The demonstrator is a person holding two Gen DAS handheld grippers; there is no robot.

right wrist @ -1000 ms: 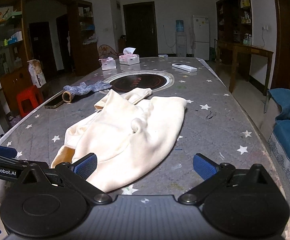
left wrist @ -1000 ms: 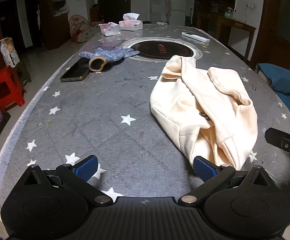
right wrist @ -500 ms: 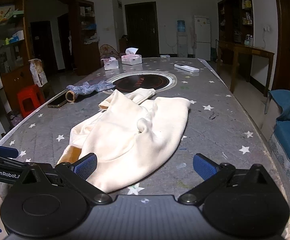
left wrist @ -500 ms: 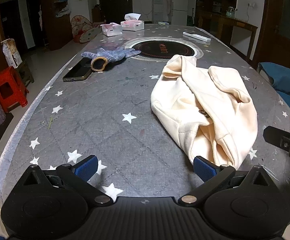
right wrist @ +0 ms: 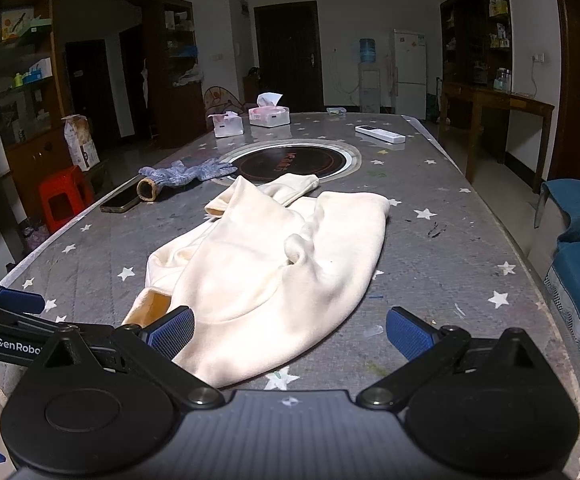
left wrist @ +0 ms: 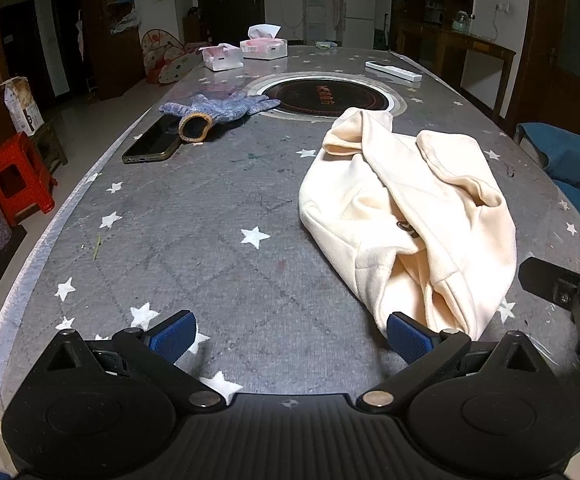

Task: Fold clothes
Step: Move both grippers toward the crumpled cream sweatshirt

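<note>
A cream sweatshirt (right wrist: 274, 264) lies crumpled in a loose heap on the grey star-patterned surface (left wrist: 194, 248), not flat and not folded into any tidy shape. Its long axis runs away from you, from the near edge towards the round black hob (right wrist: 290, 162) set in the middle. Your right hand-held gripper (right wrist: 290, 332) sits low at the near edge, its two blue-padded fingers spread wide and holding nothing; the near hem of the garment lies between them, closer to the left finger. Your left hand-held gripper (left wrist: 290, 334) is also spread wide and holding nothing. From it the sweatshirt lies ahead and to the right, with the hem just beside its right finger. So your right hand is squarer to the cloth, and your left flanks it. Well apart, to the far left, rest a knitted glove (left wrist: 218, 110) and a dark phone (left wrist: 152, 142)
</note>
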